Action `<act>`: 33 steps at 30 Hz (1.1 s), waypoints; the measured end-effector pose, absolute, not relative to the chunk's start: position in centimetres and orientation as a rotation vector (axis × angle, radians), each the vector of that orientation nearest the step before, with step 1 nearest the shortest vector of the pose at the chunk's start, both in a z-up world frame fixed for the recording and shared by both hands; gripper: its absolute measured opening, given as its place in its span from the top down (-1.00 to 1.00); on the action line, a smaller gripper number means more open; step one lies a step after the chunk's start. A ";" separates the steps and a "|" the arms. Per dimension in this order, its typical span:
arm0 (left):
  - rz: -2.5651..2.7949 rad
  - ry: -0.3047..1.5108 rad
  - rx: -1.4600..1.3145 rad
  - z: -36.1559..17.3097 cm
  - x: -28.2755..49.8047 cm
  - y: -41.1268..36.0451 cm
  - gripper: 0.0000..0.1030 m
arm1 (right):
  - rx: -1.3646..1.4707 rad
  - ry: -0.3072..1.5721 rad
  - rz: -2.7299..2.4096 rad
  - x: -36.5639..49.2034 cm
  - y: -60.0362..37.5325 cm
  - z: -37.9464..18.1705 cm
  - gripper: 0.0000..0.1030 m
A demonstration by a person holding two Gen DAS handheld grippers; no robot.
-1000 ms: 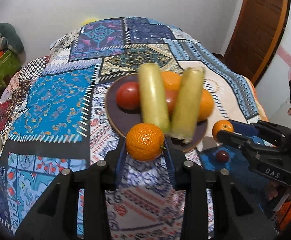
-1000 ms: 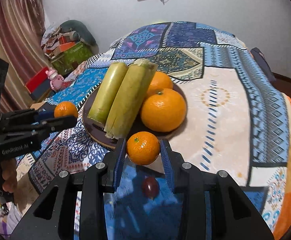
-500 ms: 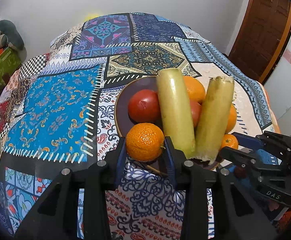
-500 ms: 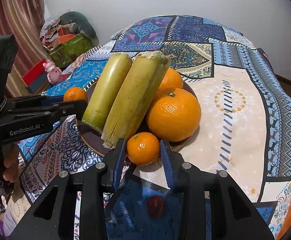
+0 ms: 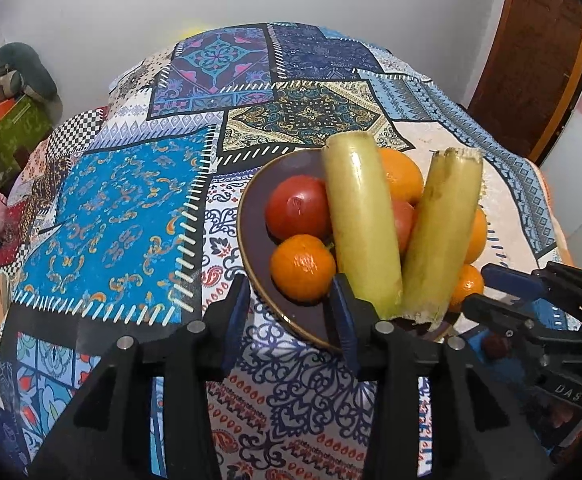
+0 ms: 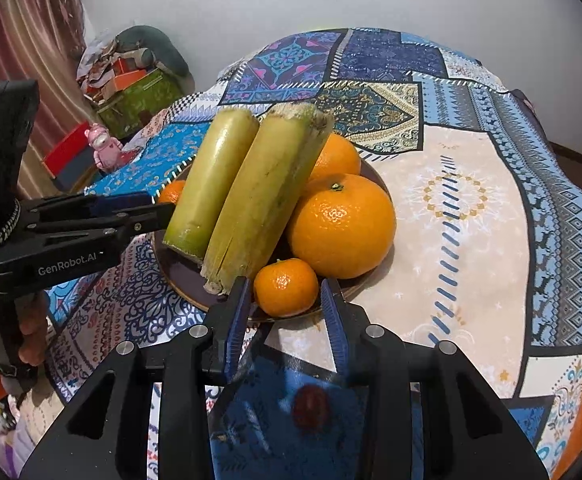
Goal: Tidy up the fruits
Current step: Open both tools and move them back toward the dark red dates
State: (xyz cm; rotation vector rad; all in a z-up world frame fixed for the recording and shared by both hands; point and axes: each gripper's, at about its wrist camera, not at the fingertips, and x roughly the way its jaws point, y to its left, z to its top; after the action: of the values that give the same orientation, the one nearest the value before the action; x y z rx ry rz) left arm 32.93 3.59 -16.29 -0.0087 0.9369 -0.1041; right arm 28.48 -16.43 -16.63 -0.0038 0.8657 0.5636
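Bed [image 5: 123, 216] is covered by a patchwork spread [image 6: 463, 208] in blue, navy and cream panels. Dark plate [image 5: 255, 240] is set directly on the spread, on the near side of the bed, straddling a white paisley panel and a cream one. Small dark red fruit [image 6: 311, 406] is seen lying on a blue panel just in front of the plate, apart from its rim. Rest of the spread beyond the plate is seen bare.

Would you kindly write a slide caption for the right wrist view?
Right gripper, jaws just opening, releases a small mandarin onto the dark plate beside sugarcane pieces.
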 end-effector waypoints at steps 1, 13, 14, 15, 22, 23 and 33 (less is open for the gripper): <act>-0.105 0.935 -0.010 -16.2 32.6 3.6 0.09 | -0.002 0.857 0.558 28.3 -16.6 -16.3 0.22; -0.225 0.865 0.004 -13.0 25.5 1.3 -0.21 | -0.039 0.801 0.461 24.2 -20.7 -13.7 0.21; -0.236 0.862 0.006 -12.8 25.0 1.0 -0.24 | -0.041 0.805 0.455 23.9 -20.9 -13.7 0.21; -0.248 0.856 0.015 -12.7 24.2 0.5 -0.24 | -0.048 0.810 0.448 23.4 -21.2 -13.7 0.21; -0.301 0.870 0.016 -12.7 21.4 -1.4 -0.29 | -0.022 0.840 0.436 20.8 -22.4 -14.6 0.21; -0.305 0.876 0.009 -12.8 21.1 -1.5 -0.30 | -0.017 0.844 0.436 20.4 -22.6 -14.9 0.21; -0.300 0.902 0.016 -14.5 18.0 -2.7 -0.33 | 0.040 0.911 0.468 17.6 -22.6 -17.8 0.24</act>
State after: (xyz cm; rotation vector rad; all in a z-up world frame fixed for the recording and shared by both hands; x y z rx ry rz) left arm 17.97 -2.72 -14.51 0.0156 0.9020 -0.3005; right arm 17.58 -22.64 -17.82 0.0399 0.9108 0.4685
